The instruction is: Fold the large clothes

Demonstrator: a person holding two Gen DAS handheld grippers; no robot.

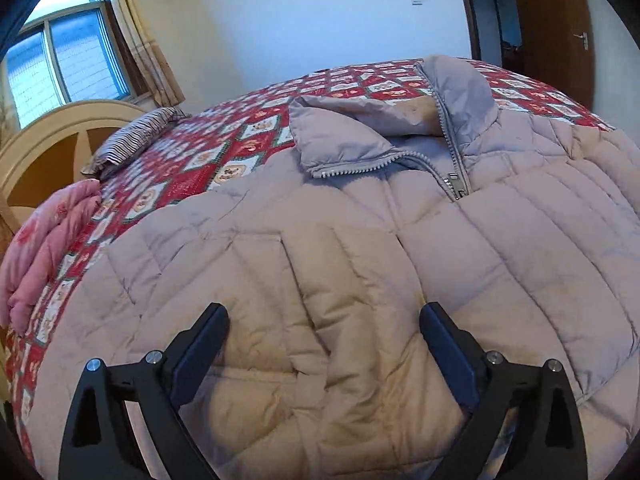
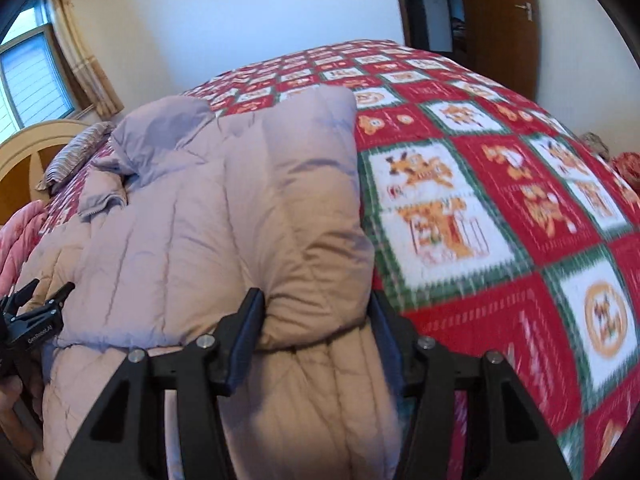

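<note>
A pale lilac quilted puffer jacket [image 1: 360, 248] lies front up on the bed, collar and zip [image 1: 452, 160] toward the far side. My left gripper [image 1: 324, 320] is open just above the jacket's lower front, with nothing between its fingers. In the right wrist view the jacket [image 2: 200, 220] has its right side folded in over the body. My right gripper [image 2: 316, 308] is partly closed around the thick folded sleeve [image 2: 316, 280], with one finger on each side of the bundle. The left gripper also shows at the left edge of the right wrist view [image 2: 36, 300].
The bed has a red, white and green patterned bedspread [image 2: 480, 208]. A striped pillow [image 1: 132, 140] and a pink quilt [image 1: 44, 240] lie near the wooden headboard [image 1: 48, 148]. A window with curtains is at the far left, a brown door [image 1: 556, 28] at the far right.
</note>
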